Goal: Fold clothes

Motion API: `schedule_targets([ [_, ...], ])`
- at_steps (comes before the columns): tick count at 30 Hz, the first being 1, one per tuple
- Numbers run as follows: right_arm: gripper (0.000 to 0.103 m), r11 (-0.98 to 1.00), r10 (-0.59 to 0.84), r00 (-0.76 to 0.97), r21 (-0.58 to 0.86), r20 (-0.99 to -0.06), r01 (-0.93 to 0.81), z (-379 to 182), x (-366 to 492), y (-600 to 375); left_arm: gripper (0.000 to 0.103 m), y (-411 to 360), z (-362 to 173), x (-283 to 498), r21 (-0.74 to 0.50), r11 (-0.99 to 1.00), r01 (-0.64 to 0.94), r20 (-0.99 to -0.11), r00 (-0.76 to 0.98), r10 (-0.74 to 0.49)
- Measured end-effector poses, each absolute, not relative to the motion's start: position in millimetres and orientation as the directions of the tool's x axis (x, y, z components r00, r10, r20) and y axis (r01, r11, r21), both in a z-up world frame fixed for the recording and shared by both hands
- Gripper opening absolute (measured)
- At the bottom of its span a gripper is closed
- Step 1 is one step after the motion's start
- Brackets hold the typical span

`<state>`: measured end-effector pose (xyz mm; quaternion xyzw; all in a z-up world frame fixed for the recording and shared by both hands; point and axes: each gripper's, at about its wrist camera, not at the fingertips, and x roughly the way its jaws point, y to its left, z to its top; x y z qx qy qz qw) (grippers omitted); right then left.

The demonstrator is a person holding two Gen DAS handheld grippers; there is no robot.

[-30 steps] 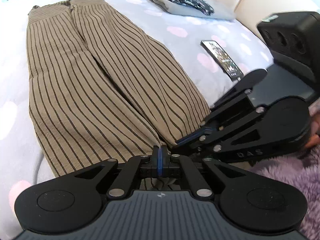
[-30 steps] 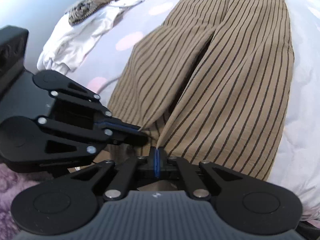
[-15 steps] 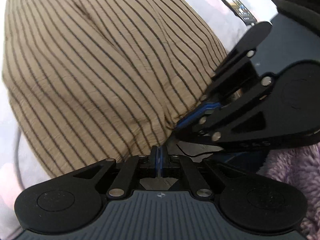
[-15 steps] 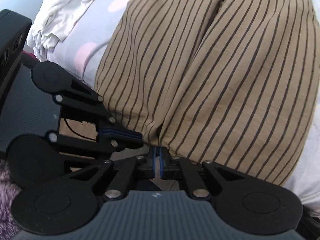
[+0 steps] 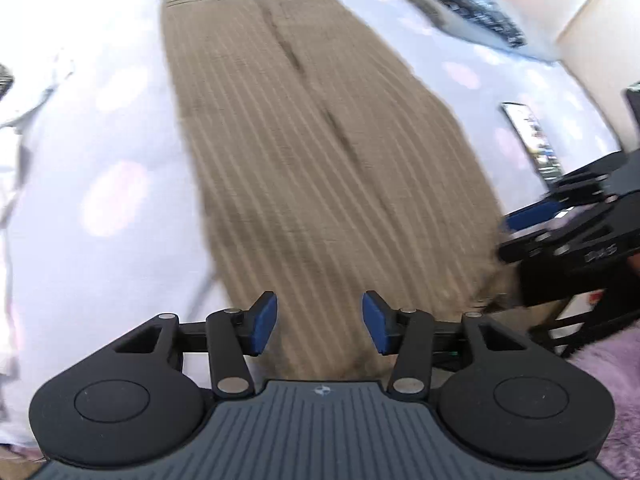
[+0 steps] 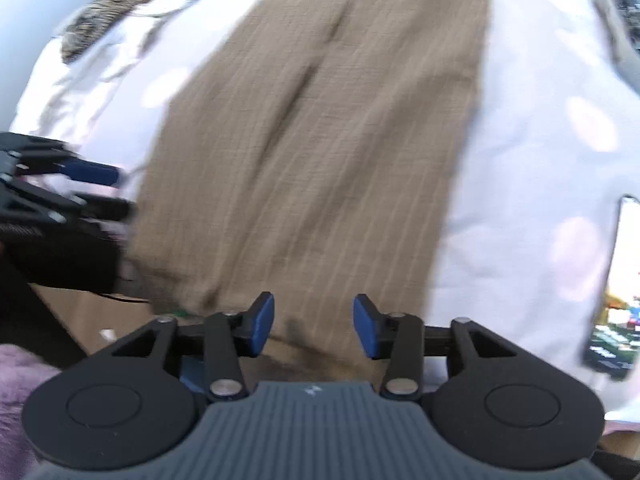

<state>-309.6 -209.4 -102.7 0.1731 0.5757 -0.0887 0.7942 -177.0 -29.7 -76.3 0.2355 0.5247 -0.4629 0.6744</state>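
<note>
Tan trousers with dark stripes [image 5: 320, 152] lie lengthwise on the white bedsheet [image 5: 100, 140], waistband at the far end, legs side by side; the picture is motion-blurred. My left gripper [image 5: 319, 323] hangs over the near hem with its blue pads apart, jaws opening, nothing pinched between them. In the right wrist view the same trousers [image 6: 320, 140] stretch away, and my right gripper [image 6: 314, 328] is over the hem, jaws opening, pads off the cloth. Each gripper shows at the other view's edge: the right one [image 5: 560, 220], the left one [image 6: 68, 184].
A phone [image 5: 532, 140] lies on the sheet right of the trousers, seen too as a phone [image 6: 616, 288]. Folded dark patterned clothes [image 5: 468, 8] sit at the far right. A white garment with a striped piece [image 6: 116, 8] is heaped far left. Purple fleece [image 5: 600, 380] is near the bed edge.
Both grippers were shut on the trouser hems and have let go, their jaws now wide apart. Both have pulled back and up, so the whole length of the trousers shows.
</note>
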Motion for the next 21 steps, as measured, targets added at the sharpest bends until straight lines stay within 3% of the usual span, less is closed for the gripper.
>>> schedule_targets([
  [9,0.051,0.860,0.012,0.310,0.168,-0.951,0.482,-131,-316,-245,0.046,-9,-103,-160,-0.178,0.523,0.833,-0.944,0.004,-0.329],
  [17,0.051,0.907,0.050,0.251,0.149,-0.967,0.394,-150,-316,-226,0.047,-17,-120,-182,-0.088,0.440,0.894,-0.974,0.015,-0.224],
  [18,0.050,0.913,0.042,0.249,0.138,-0.968,0.385,-151,-317,-224,0.047,-16,-121,-187,-0.074,0.427,0.901,-0.976,0.022,-0.217],
  [21,0.024,0.922,0.008,0.252,0.105,-0.968,0.372,-148,-320,-222,0.026,-16,-117,-198,-0.008,0.383,0.924,-0.972,0.083,-0.220],
])
